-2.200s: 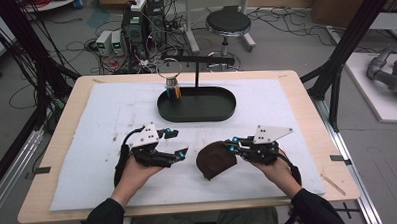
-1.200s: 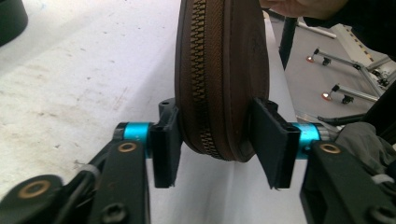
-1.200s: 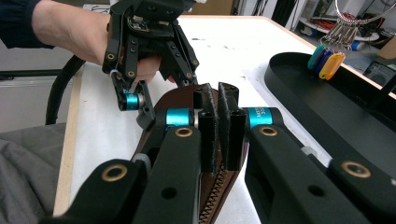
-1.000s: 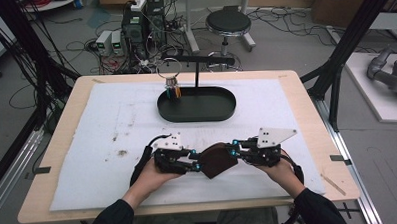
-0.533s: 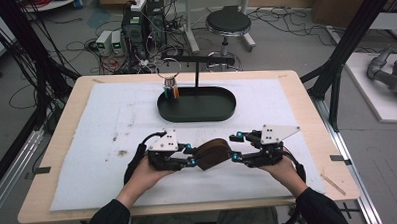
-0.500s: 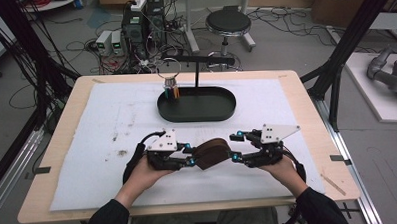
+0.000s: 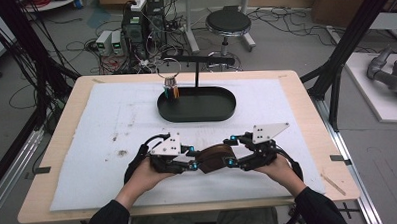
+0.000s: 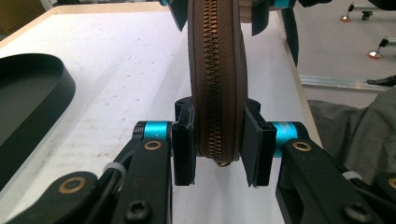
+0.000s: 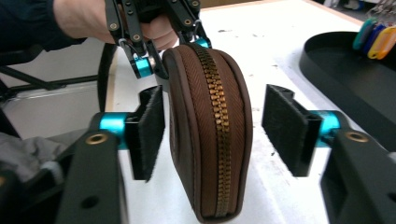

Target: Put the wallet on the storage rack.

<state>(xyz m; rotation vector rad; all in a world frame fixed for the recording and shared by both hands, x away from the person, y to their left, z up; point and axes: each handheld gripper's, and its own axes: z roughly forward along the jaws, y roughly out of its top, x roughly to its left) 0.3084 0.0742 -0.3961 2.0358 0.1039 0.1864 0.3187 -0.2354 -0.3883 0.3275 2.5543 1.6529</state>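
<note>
A: Pouch [image 7: 215,158] status? Where was it sitting?

B: Brown zip pouch, held up off the white mat [image 7: 107,125], near the desk's front edge, about midway between its two front corners. It hung between my two grippers, zipper seam turned toward both gripper cameras.

A: Left gripper [image 8: 217,142]?

B: My left pads were clamped on one end of the pouch, one on each flank, with the brass zipper [image 8: 215,84] running straight up between them. Firm pinch, both pads in contact.

A: And the right?

B: My right gripper [image 9: 215,123] had just been opening, then eased in a little. Its jaws stood spread around the other end of the pouch. One pad [image 9: 150,130] sat just beside the pouch's flank; I could not tell whether it touched. The other pad [image 9: 285,128] stood clearly apart, with white mat visible in the gap. So no pinch there; the left alone carried it.

A: Anything else on the desk?

B: Black oval tray [image 7: 196,112] toward the back edge, well apart from the pouch, with coloured key tags [image 7: 171,88] hanging from a stand's ring over its left end.
</note>
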